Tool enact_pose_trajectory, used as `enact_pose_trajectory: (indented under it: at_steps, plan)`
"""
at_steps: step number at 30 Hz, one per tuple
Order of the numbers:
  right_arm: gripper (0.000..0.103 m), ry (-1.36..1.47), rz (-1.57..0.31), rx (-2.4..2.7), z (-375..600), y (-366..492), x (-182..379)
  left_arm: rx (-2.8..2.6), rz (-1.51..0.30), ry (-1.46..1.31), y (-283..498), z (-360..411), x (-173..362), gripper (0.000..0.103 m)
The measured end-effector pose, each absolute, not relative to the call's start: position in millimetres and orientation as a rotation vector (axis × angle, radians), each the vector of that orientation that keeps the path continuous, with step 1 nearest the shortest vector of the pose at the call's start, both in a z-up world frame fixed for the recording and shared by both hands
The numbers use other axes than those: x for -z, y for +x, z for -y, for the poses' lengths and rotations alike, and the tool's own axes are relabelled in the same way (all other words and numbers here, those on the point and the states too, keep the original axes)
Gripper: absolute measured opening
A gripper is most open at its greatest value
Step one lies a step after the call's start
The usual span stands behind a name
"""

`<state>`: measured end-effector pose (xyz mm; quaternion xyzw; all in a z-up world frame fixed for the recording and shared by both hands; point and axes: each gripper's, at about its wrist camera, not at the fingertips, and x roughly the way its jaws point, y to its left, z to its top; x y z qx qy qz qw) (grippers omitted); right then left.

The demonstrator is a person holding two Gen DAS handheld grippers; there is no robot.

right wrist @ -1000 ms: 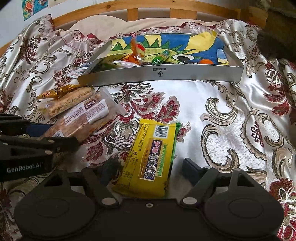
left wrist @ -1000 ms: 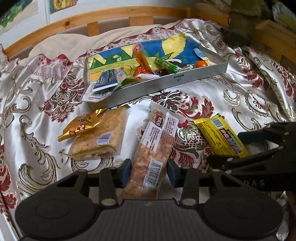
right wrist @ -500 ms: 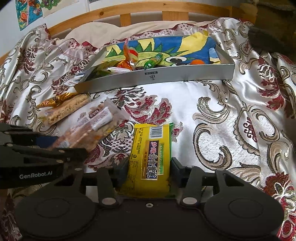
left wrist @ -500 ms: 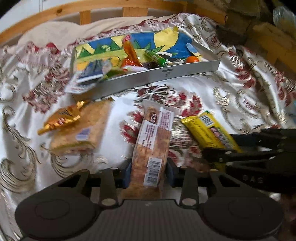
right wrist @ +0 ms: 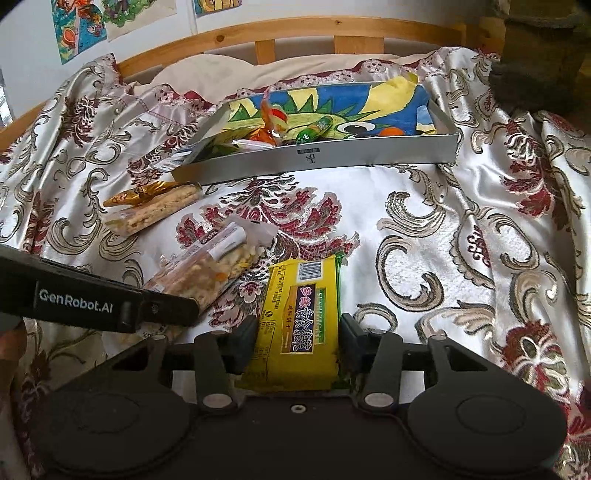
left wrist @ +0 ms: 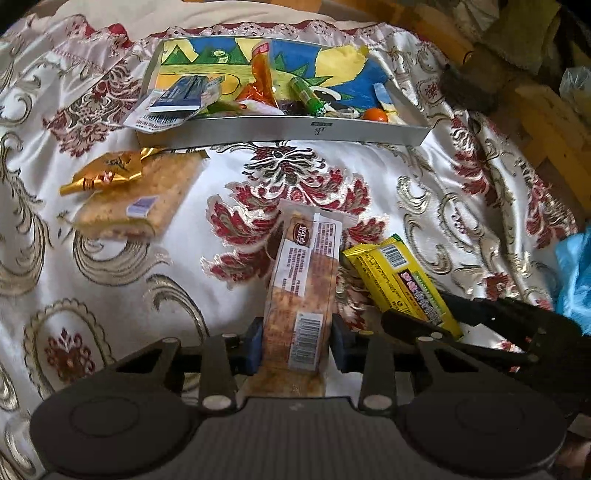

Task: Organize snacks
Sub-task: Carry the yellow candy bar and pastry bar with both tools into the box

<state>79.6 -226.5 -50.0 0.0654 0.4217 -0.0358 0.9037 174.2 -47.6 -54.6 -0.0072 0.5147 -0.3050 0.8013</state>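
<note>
My left gripper (left wrist: 297, 341) is shut on a long clear-wrapped biscuit pack (left wrist: 303, 291) and holds it above the bedspread. My right gripper (right wrist: 297, 345) is shut on a yellow biscuit pack (right wrist: 301, 321), also lifted. Each gripper shows in the other's view: the right one (left wrist: 424, 328) beside the yellow pack (left wrist: 400, 284), the left one (right wrist: 110, 306) with the clear pack (right wrist: 210, 266). A grey tray (left wrist: 295, 129) with a colourful drawing inside holds several snacks at the far side; it also shows in the right wrist view (right wrist: 314, 158).
A square cracker pack (left wrist: 140, 195) and a gold-wrapped candy (left wrist: 103, 171) lie on the bedspread left of the tray's front; both show in the right wrist view, pack (right wrist: 155, 214). A wooden headboard (right wrist: 295, 33) runs behind the bed. A blue bag (left wrist: 576, 273) is at the right.
Both grippers closed on their packs and lifted them off the bedspread. Both moved forward toward the tray.
</note>
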Motion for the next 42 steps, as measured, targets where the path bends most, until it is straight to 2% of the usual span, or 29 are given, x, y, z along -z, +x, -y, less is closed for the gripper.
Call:
enact_pose_trajectory:
  at_steps: [7,15,23,33,42]
  plan:
    - [0.049,0.121,-0.809,0.086,229,66,40,0.652,-1.003,-0.057,168,44,37,0.039]
    - [0.049,0.104,-0.563,0.110,230,57,21,0.560,-0.825,-0.077,173,38,11,0.039]
    - [0.049,0.133,-0.428,0.136,241,68,10,0.491,-0.645,-0.092,199,46,-10,0.039]
    - [0.049,0.098,-0.348,0.124,250,109,-6,0.454,-0.589,-0.120,241,58,-12,0.039]
    - [0.049,0.074,-0.353,0.124,259,176,-12,0.435,-0.591,-0.186,282,53,1,0.039]
